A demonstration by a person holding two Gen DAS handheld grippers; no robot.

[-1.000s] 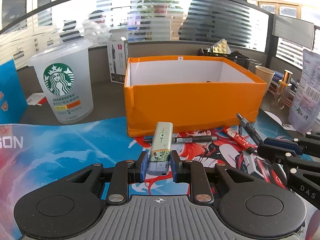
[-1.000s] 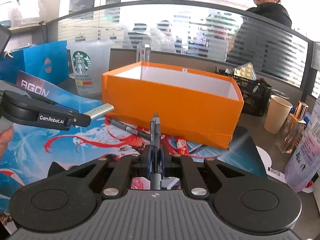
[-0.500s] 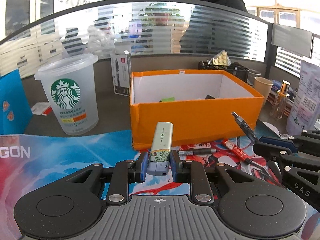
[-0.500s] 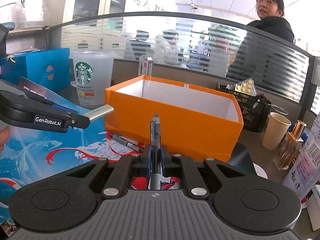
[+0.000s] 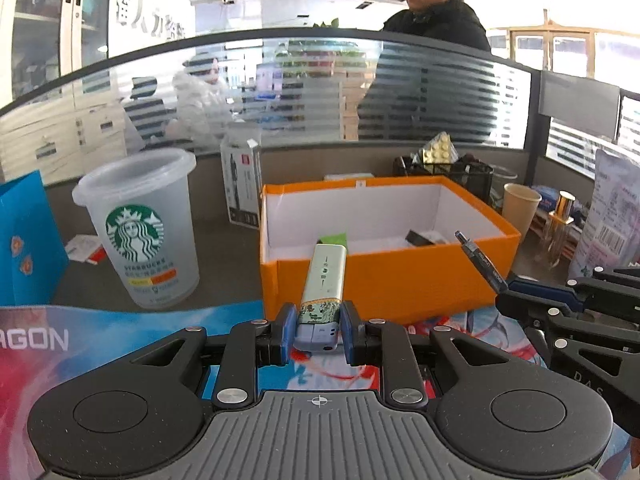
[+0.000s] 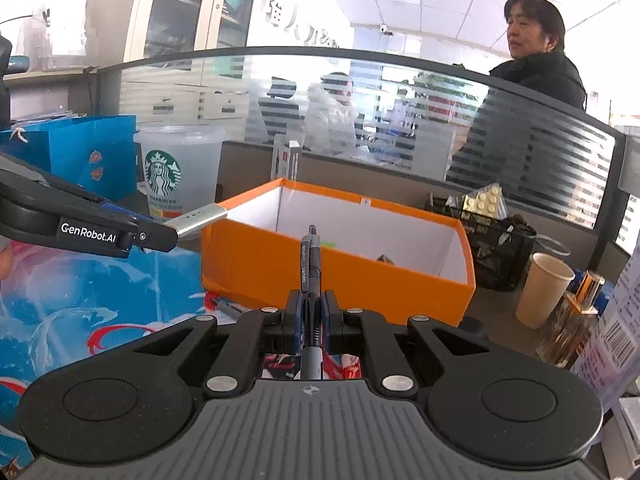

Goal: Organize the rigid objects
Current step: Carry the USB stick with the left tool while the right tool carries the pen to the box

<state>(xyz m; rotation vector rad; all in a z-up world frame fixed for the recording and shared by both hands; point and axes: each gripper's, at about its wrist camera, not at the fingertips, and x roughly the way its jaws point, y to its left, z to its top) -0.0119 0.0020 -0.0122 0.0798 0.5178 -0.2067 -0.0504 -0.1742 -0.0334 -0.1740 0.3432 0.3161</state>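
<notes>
Both hands were in the carrying step — each tool loaded and lifted clear of the printed mat (image 5: pixel 132 320), with the orange box (image 5: pixel 384 276) straight ahead as the likely place for the things. The left gripper (image 5: pixel 316 330) had its blue pads closed snugly on the lower end of a pale green lighter-shaped case (image 5: pixel 323 280), which stuck out forward and slightly upward, its far tip in line with the box's near wall. The right gripper (image 6: pixel 311 320) was pinched almost fully together on a dark pen (image 6: pixel 310 268), held by its barrel with the tip pointing at the box opening. In the right wrist view the left tool sat just beside the box's left corner, the case's silvery end overlapping the rim; whether it was already above the cavity could not be told. The box held a few small items — a green piece (image 5: pixel 332 239) and a dark one (image 5: pixel 420 238) — with plenty of white floor bare. The next move would probably call for bringing each tool forward over the near wall, tipping the load down, and only then letting the jaws part, one hand at a time so the two tools did not crowd each other. A Starbucks cup (image 5: pixel 144 228) stood to the left, well clear of that path.
</notes>
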